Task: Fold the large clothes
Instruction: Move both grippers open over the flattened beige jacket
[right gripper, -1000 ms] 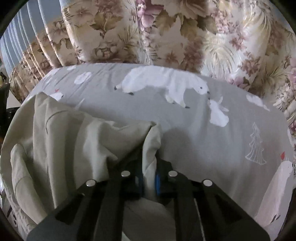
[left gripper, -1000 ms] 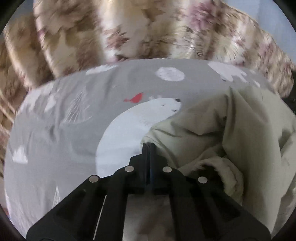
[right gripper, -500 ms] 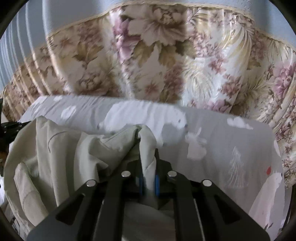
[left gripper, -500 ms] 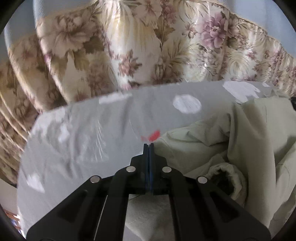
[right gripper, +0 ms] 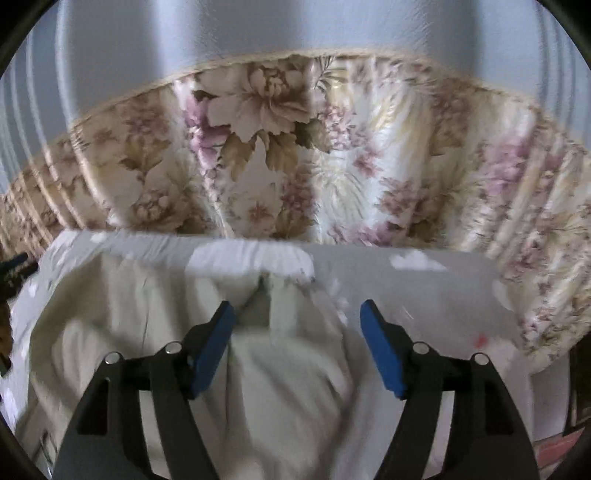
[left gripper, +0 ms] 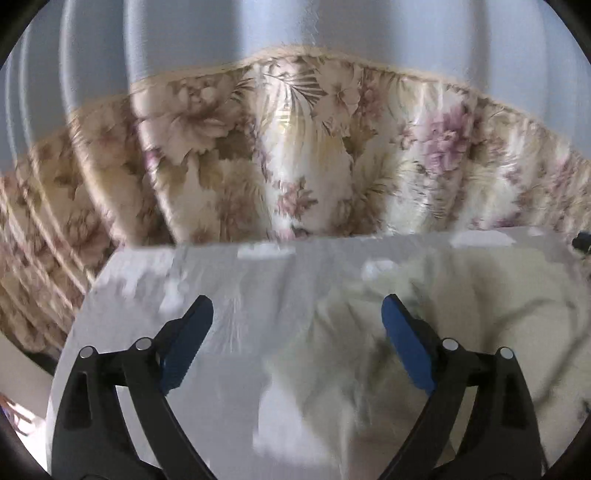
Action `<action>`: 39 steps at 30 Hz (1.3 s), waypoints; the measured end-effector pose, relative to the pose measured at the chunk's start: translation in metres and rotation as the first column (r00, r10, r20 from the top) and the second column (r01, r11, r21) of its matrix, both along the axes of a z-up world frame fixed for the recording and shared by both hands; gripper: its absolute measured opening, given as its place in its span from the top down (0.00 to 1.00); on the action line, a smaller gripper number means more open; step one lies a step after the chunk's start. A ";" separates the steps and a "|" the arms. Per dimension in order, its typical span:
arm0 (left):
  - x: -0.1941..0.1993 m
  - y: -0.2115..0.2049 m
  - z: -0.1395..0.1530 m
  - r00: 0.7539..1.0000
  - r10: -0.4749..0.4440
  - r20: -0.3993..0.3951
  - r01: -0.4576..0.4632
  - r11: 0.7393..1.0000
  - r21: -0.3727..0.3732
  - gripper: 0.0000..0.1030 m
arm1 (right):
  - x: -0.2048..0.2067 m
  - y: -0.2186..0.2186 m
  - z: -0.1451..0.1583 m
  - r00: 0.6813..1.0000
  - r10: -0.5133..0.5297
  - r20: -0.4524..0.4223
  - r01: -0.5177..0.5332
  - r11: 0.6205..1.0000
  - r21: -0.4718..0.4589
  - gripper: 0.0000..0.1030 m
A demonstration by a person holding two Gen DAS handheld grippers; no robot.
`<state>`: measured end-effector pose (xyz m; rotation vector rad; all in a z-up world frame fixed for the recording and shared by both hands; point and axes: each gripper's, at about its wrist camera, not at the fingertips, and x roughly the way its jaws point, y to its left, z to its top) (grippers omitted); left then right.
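A pale beige garment [left gripper: 461,325] lies crumpled on the grey bed sheet [left gripper: 229,280], filling the right half of the left wrist view. My left gripper [left gripper: 297,314] hangs above its left edge, jaws opening, blue pads [left gripper: 184,343] wide apart with nothing pressed between them. In the right wrist view the same garment [right gripper: 147,302] spreads over the left and centre, a raised fold near its far edge. My right gripper [right gripper: 297,317] is above that fold, jaws opening, and its pads [right gripper: 382,350] do not touch the cloth. Both views are blurred by motion.
The grey sheet [right gripper: 424,291], printed with white bears and trees, covers the bed. A flowered curtain [left gripper: 295,166] hangs right behind its far edge, with a pale blue wall [right gripper: 295,29] above. A dark object [right gripper: 14,269] sits at the bed's left side.
Both grippers were shut on folds of the garment; now both have let go, stand open and have risen, so the curtain and wall fill more of each view. The garment has dropped onto the sheet.
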<state>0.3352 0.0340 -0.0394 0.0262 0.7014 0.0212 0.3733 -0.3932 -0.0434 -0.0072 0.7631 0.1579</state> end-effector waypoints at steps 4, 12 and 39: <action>-0.081 0.001 0.004 0.999 0.025 -0.025 -0.025 0.999 -0.025 0.06 | -0.082 -0.028 0.003 1.000 -0.019 -0.004 0.019 0.998 0.060 0.26; -0.210 -0.014 -0.020 0.995 0.082 -0.058 -0.084 0.996 -0.033 0.03 | -0.214 -0.037 -0.019 1.000 -0.012 -0.006 0.012 0.997 0.082 0.24; -0.392 -0.018 -0.059 0.985 0.151 -0.084 -0.158 0.984 -0.080 0.03 | -0.389 -0.053 -0.057 0.997 -0.065 -0.036 0.066 0.998 0.021 0.23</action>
